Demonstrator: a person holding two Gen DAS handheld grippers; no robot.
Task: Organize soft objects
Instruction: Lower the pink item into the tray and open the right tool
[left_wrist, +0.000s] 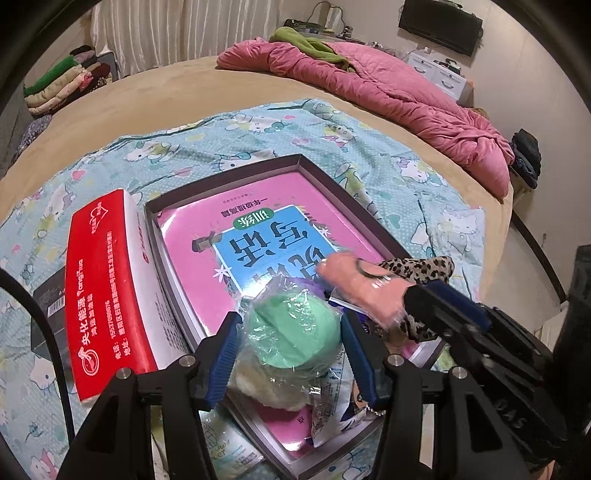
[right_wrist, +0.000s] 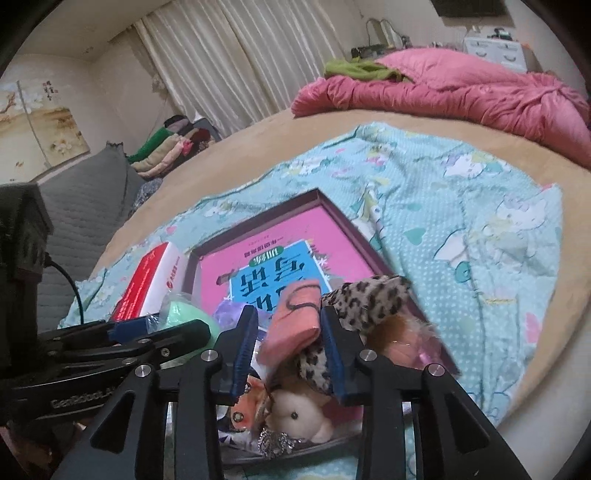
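Blue-padded left gripper (left_wrist: 291, 343) clamps a plastic-wrapped green soft ball (left_wrist: 295, 328) over the near end of the shallow box (left_wrist: 321, 173), right gripper (right_wrist: 290, 350) part-open around a pink soft toy (right_wrist: 295, 317), apparently releasing; next, the ball needs lowering beside it.

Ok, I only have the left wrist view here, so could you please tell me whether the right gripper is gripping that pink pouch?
Observer: No, the right gripper is open. The pink pouch sits loosely between its fingers, with a gap on one side.
Operator: Thank you. Is anything lying underneath it?
Observer: Yes, a cream plush toy with a black eye lies right below the fingers.
Operator: And is anything beside that toy?
Observer: A small orange-faced doll lies just to its left in the picture.
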